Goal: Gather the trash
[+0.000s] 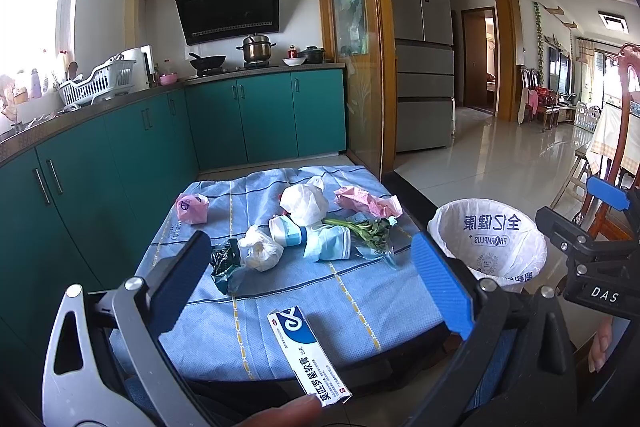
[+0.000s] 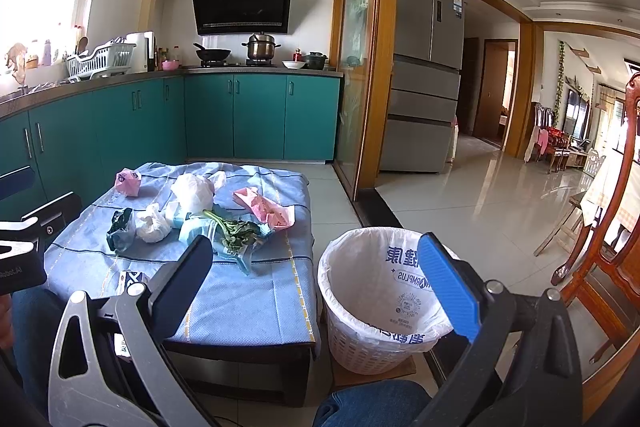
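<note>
Left wrist view, nearest first: left gripper [image 1: 316, 291] spread wide, nothing between its jaws. Just below it a white-and-blue cardboard ointment box [image 1: 310, 353] lies flat near the front edge of the low table [image 1: 352, 311], which is draped in a blue striped cloth. A fingertip shows at the bottom edge of that view; whether it touches the box is hard to tell.

Right wrist view: right gripper [image 2: 320, 283] also wide, carrying nothing, hanging near the white plastic waste basket lined with a printed white bag [image 2: 380, 311]. Basket stands just beside the table on the person's right, and appears to hold nothing yet.

Mid-table cluster, close-packed: dark green crinkled wrapper [image 1: 224, 263], white knotted bag [image 1: 260, 247], two crumpled blue-and-white masks [image 1: 308, 239], wilted green leafy stem [image 1: 360, 227], larger white bag [image 1: 304, 203]. Further back: pink crumpled bag [image 1: 364, 201], and a small pink bag [image 1: 192, 207] well apart to the left.

Judgement: nothing collected so far. The box is the nearest piece and the likely first pick. Approach from above, jaws across its narrow side, close firmly, carry it over the basket's mouth before releasing. Take cluster items from the outside in, to avoid dragging neighbours or cloth.
</note>
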Available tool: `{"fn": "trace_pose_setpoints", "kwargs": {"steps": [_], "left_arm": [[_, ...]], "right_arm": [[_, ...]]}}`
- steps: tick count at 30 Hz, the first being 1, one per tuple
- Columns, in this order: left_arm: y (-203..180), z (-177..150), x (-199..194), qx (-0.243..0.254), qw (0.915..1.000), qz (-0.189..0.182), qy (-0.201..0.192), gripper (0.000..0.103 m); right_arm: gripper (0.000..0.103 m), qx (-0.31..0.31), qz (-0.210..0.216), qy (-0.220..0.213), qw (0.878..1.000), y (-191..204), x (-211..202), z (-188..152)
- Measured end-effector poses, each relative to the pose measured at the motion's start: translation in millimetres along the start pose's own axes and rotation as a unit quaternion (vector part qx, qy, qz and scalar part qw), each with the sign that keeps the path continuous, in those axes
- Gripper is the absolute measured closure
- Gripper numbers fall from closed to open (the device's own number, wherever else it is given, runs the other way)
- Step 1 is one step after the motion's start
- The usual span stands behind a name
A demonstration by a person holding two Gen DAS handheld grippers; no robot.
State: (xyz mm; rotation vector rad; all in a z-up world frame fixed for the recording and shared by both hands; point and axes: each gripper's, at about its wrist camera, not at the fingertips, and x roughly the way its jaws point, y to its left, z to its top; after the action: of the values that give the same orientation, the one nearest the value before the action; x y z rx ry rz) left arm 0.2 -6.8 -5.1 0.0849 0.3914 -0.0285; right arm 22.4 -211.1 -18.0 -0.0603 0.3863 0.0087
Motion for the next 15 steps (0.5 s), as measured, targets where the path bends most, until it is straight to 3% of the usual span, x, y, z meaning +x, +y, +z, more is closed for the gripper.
{"fn": "trace_pose_setpoints", "kwargs": {"steps": [15], "left_arm": [[-0.5,-1.2,0.8,0.001,1.0,-0.001,0.0,0.003]], "right_arm": [[0.003,0.001,-0.001,0.001,1.0,0.0,1.2,-0.2]]}}
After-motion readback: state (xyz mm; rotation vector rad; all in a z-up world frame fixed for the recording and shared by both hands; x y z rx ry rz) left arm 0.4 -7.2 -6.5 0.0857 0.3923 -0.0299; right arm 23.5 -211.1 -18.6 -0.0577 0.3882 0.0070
